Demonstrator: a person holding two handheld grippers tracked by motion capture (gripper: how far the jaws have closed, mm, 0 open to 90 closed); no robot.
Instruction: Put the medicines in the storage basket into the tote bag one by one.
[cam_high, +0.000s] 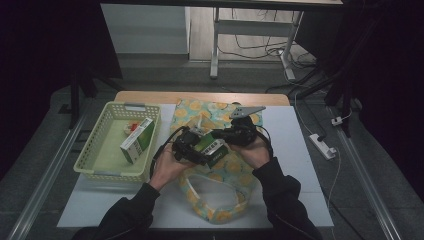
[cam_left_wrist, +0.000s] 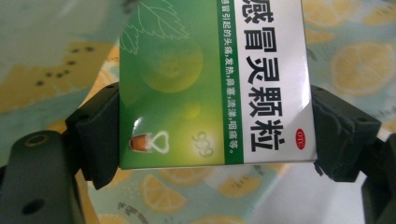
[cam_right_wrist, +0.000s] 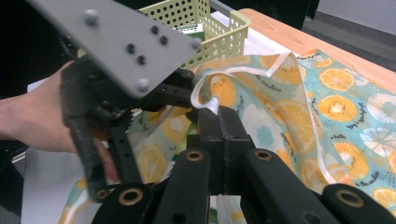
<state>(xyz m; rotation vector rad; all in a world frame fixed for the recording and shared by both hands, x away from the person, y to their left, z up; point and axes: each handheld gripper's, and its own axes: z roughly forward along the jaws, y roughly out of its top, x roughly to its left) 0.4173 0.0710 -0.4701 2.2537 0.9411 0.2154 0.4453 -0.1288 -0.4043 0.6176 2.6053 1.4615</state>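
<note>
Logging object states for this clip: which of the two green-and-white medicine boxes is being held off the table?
The medicine box clamped in the left hand-held gripper, above the fruit-print bag. The other box lies in the yellow-green basket, touched by neither gripper.

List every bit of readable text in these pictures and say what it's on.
"感冒灵颗粒": green and white medicine box, held in the left gripper.
"OTC": red oval, same box.
"999": same box, faint.
Small print on the box and words on the fruit-print bag: too small to read.

The high view is dim, its corners and sides falling into black while the white worktop (cam_high: 300, 165) stays palely lit. Glare spots the glossy green-and-white cardboard medicine box (cam_left_wrist: 210, 84); the grey perforated metal plate (cam_right_wrist: 116, 42) looms blurred.
</note>
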